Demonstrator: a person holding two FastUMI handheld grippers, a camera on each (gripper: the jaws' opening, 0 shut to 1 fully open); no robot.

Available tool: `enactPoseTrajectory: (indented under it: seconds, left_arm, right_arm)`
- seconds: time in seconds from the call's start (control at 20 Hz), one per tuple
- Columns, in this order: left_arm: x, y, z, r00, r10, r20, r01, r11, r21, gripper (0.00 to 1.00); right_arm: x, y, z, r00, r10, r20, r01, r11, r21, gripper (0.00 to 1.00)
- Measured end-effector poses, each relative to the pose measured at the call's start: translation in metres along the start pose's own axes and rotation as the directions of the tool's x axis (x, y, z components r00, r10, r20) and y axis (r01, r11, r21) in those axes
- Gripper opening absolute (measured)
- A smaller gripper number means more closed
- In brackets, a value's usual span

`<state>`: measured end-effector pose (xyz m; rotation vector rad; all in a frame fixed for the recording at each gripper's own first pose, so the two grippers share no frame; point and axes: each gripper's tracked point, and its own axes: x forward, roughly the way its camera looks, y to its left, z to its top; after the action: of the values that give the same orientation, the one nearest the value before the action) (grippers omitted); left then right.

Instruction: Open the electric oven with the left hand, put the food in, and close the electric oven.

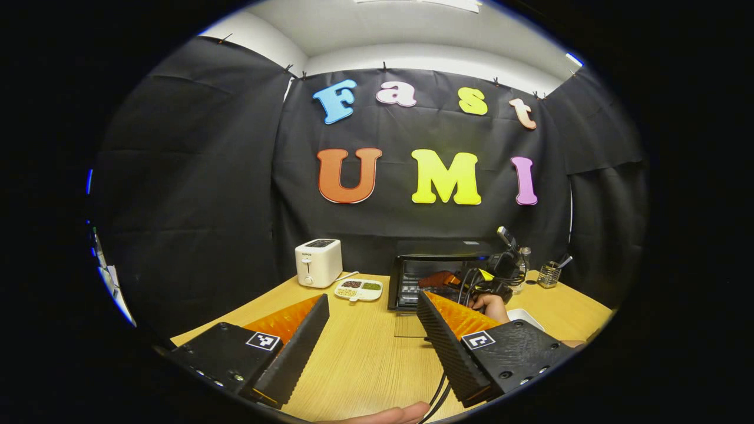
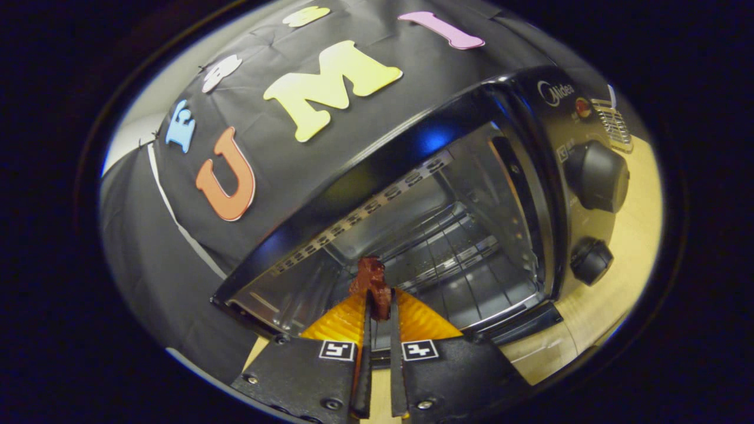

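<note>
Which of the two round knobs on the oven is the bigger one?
The upper knob on the oven front panel is bigger. The lower knob, nearer the table, is plainly smaller.

Oven (image 1: 439, 274) interior behind right gripper (image 1: 456, 281)

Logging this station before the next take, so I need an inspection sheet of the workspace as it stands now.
Surface: wooden table, bare in front.
Job's things: electric oven open, glass door lying flat; dark food piece at the oven mouth.
Clutter: white toaster, divided dish, wire holder.
Grippers: left gripper open, empty; right gripper shut on the food piece.
Cables: black cables by the left gripper.
Surroundings: black cloth wall.
</note>
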<state>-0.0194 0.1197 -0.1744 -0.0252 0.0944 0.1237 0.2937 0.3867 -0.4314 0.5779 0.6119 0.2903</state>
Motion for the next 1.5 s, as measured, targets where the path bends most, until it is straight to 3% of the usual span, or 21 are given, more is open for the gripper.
enactPoseTrajectory:
  seconds: [0.1, 0.25, 0.3, 0.35, 0.4, 0.5, 0.65, 0.85, 1.05, 1.15, 1.3, 1.35, 1.4, 1.5]
  left_arm:
    - [-0.001, -0.004, -0.003, 1.000, -0.011, -0.006, 0.011, 1.000, 0.010, 0.96]
    - [-0.003, -0.004, -0.004, 1.000, -0.015, -0.011, 0.015, 1.000, 0.007, 0.96]
    - [-0.004, -0.006, -0.006, 1.000, -0.019, -0.015, 0.019, 1.000, 0.005, 0.96]
    - [-0.006, -0.006, -0.005, 1.000, -0.019, -0.018, 0.019, 1.000, 0.005, 0.96]
    - [-0.007, -0.005, -0.005, 1.000, -0.017, -0.018, 0.017, 1.000, 0.006, 0.96]
    - [-0.010, -0.004, -0.008, 1.000, -0.014, -0.025, 0.014, 1.000, 0.010, 0.96]
    - [-0.018, -0.001, -0.007, 0.999, 0.013, -0.036, -0.012, 0.999, 0.030, 0.96]
    - [-0.032, -0.008, 0.000, 0.999, -0.005, -0.035, 0.006, 1.000, 0.008, 0.96]
    - [-0.041, -0.008, 0.001, 0.999, 0.002, -0.036, -0.002, 1.000, 0.022, 0.96]
    - [-0.043, -0.011, 0.001, 0.999, 0.002, -0.032, -0.001, 0.999, 0.032, 0.96]
    - [-0.036, -0.021, -0.005, 0.998, -0.018, -0.052, 0.020, 0.999, 0.029, 0.96]
    - [-0.033, -0.023, -0.008, 0.998, -0.022, -0.058, 0.024, 0.999, 0.029, 0.96]
    - [-0.029, -0.026, -0.010, 0.998, -0.026, -0.062, 0.028, 0.999, 0.027, 0.96]
    - [-0.020, -0.036, -0.016, 0.996, -0.046, -0.077, 0.047, 0.999, 0.020, 0.96]
  right_arm:
    - [-0.004, -0.002, -0.002, 1.000, -0.008, -0.010, 0.008, 1.000, -0.001, 0.22]
    - [-0.009, -0.010, 0.003, 0.999, -0.049, 0.019, 0.050, 0.997, -0.051, 0.20]
    - [-0.013, -0.012, 0.006, 0.997, -0.068, 0.033, 0.070, 0.995, -0.077, 0.34]
    - [-0.017, -0.014, 0.010, 0.995, -0.084, 0.053, 0.090, 0.990, -0.106, 0.29]
    - [-0.024, -0.016, 0.013, 0.993, -0.094, 0.076, 0.104, 0.985, -0.139, 0.39]
    - [-0.037, -0.018, 0.016, 0.989, -0.105, 0.104, 0.124, 0.971, -0.204, 0.41]
    - [-0.064, -0.010, 0.003, 0.995, -0.072, 0.075, 0.090, 0.959, -0.268, 0.42]
    - [-0.105, -0.006, -0.009, 0.998, -0.045, 0.054, 0.059, 0.953, -0.297, 0.43]
    - [-0.157, 0.009, -0.008, 0.998, 0.058, 0.037, -0.042, 0.941, -0.336, 0.46]
    - [-0.186, 0.011, 0.008, 0.993, 0.087, 0.086, -0.048, 0.924, -0.379, 0.54]
    - [-0.233, 0.006, 0.029, 0.983, 0.103, 0.155, -0.025, 0.898, -0.438, 0.76]
    - [-0.246, 0.005, 0.037, 0.980, 0.114, 0.166, -0.029, 0.895, -0.446, 0.77]
    - [-0.258, 0.004, 0.042, 0.979, 0.120, 0.167, -0.033, 0.893, -0.449, 0.90]
    - [-0.282, 0.003, 0.056, 0.977, 0.137, 0.164, -0.046, 0.885, -0.464, 1.00]
